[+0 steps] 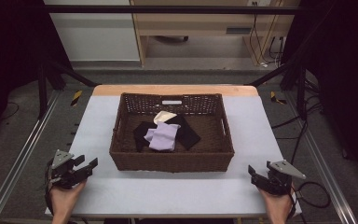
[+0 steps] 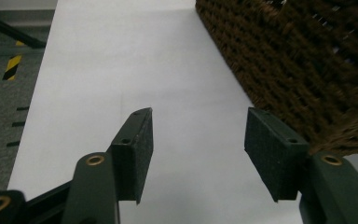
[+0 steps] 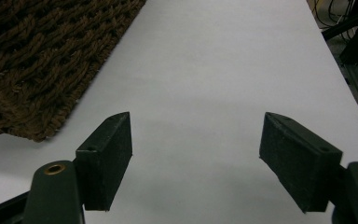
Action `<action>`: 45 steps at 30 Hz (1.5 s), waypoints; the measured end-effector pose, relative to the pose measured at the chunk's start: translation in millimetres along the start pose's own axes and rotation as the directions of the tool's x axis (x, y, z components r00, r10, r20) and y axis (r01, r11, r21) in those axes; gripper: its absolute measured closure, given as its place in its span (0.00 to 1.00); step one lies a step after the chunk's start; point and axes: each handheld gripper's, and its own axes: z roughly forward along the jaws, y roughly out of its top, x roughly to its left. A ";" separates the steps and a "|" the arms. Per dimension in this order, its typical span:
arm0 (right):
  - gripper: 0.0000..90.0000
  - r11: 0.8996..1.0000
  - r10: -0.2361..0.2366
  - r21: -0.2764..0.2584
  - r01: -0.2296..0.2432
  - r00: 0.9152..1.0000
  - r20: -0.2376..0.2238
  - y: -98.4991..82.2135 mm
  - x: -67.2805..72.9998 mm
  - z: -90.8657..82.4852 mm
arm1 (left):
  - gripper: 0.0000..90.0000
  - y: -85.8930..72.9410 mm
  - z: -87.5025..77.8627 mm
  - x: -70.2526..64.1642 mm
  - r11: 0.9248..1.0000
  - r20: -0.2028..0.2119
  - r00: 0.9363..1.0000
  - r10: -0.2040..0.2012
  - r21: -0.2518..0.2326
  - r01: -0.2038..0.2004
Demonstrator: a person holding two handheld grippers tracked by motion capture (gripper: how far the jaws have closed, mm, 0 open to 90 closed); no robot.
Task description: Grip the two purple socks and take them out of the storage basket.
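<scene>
While you hold both tools low over the near edge of the table, each one stands wide open and has nothing in it. Your left gripper sits at about 8 o'clock from the basket. In the left gripper view, the left gripper shows a broad gap between the two black pads, and only the bare white table lies under that gap. The pads touch nothing. The woven corner of the basket is just beside the jaw on the right of that view, but apart from it.

Your right gripper sits at about 4 o'clock from the basket, near the right front corner of the table. In the right gripper view, the right gripper is also spread wide, with the white table between the pads, and it grips nothing. The basket lies at 10 o'clock in that view, near but not touching.

The basket itself stands in the middle of the table, well forward of your hands. Inside it lie the cloths: a lilac cloth on top in the centre, a black cloth under it that spreads toward 3 o'clock and 9 o'clock, and a cream cloth at 12 o'clock, touching the lilac one. Neither tool reaches into the basket.
</scene>
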 end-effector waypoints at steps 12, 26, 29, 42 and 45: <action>0.29 1.000 -0.017 -0.007 0.017 0.999 -0.031 -0.7 1.6 -3.2 | 0.46 11.9 -13.4 -11.4 0.996 0.019 1.000 -0.001 -0.094 0.003; 0.29 0.999 -0.035 -0.001 0.035 0.999 -0.034 -1.5 4.5 -1.1 | 0.43 28.0 -29.7 -16.2 0.988 0.061 0.997 -0.038 -0.146 0.047; 0.28 0.999 -0.045 0.000 0.045 0.999 -0.029 -2.4 5.4 -0.6 | 0.42 31.7 -29.7 -18.4 0.989 0.070 0.997 -0.026 -0.146 0.036; 0.25 0.999 -0.052 -0.015 0.052 0.998 -0.017 -1.6 7.3 2.7 | 0.40 61.9 -29.9 -31.2 0.982 0.095 0.995 0.004 -0.188 0.014; 0.25 0.999 -0.047 -0.024 0.047 0.999 -0.012 -1.4 6.4 3.1 | 0.40 75.2 -27.1 -40.8 0.979 0.112 0.993 0.022 -0.202 0.001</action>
